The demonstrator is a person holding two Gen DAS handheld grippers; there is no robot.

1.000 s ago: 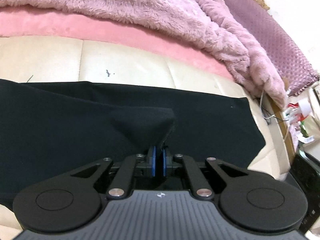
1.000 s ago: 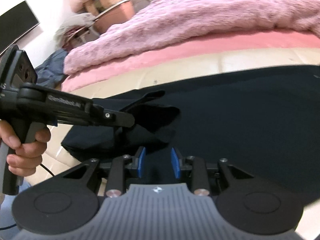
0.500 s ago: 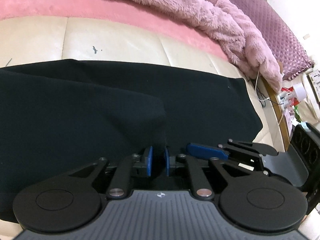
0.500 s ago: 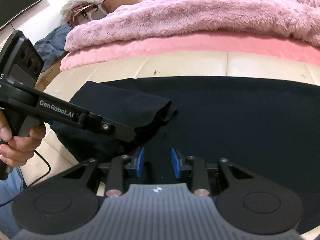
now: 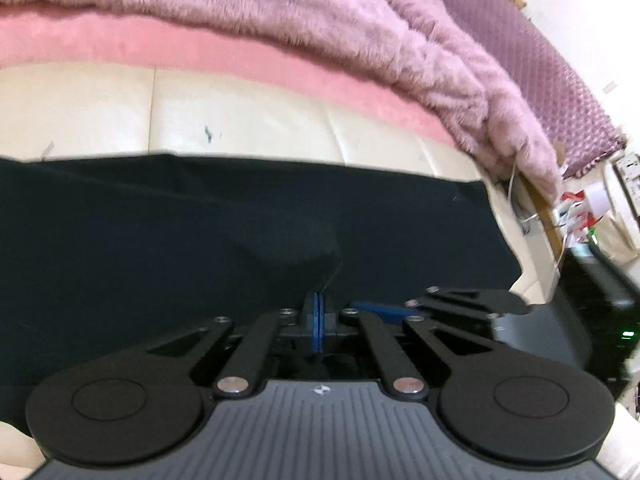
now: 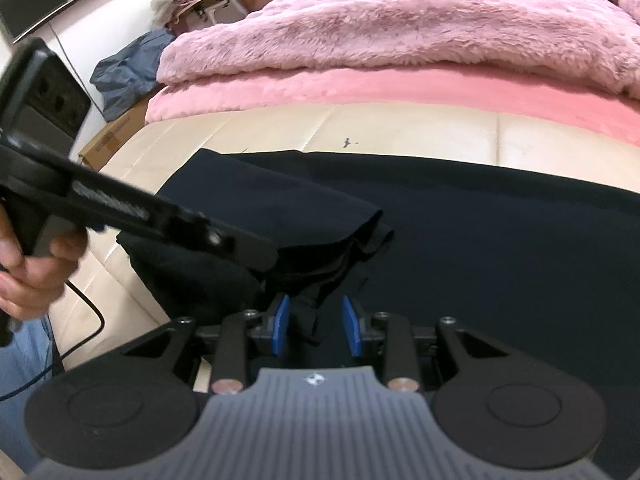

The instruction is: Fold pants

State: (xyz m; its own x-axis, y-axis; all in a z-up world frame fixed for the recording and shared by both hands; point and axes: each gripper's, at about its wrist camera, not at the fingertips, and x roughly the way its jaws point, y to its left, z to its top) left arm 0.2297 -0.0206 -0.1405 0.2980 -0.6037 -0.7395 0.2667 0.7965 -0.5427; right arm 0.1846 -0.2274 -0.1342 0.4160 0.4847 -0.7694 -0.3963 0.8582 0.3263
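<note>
Black pants (image 5: 168,232) lie spread across a cream mattress (image 5: 240,128). My left gripper (image 5: 318,322) is shut on a raised fold of the pants, lifted a little above the rest. In the right wrist view the pants (image 6: 500,232) fill the middle, and the left gripper (image 6: 256,254) comes in from the left holding the bunched edge. My right gripper (image 6: 316,326) is open with a hanging bit of pants cloth between its blue pads (image 6: 281,322). The right gripper (image 5: 376,306) also shows in the left wrist view, just right of the left one.
A fluffy pink blanket (image 5: 320,20) and a pink sheet (image 5: 200,56) lie behind the pants. A purple cushion (image 5: 532,64) and small clutter (image 5: 576,208) are at the right. A cardboard box (image 6: 116,136) and a blue-grey cloth (image 6: 128,72) sit left of the bed.
My left gripper has closed tight on the pants fold and lifted it. My right gripper has moved closer under the held edge, still open.
</note>
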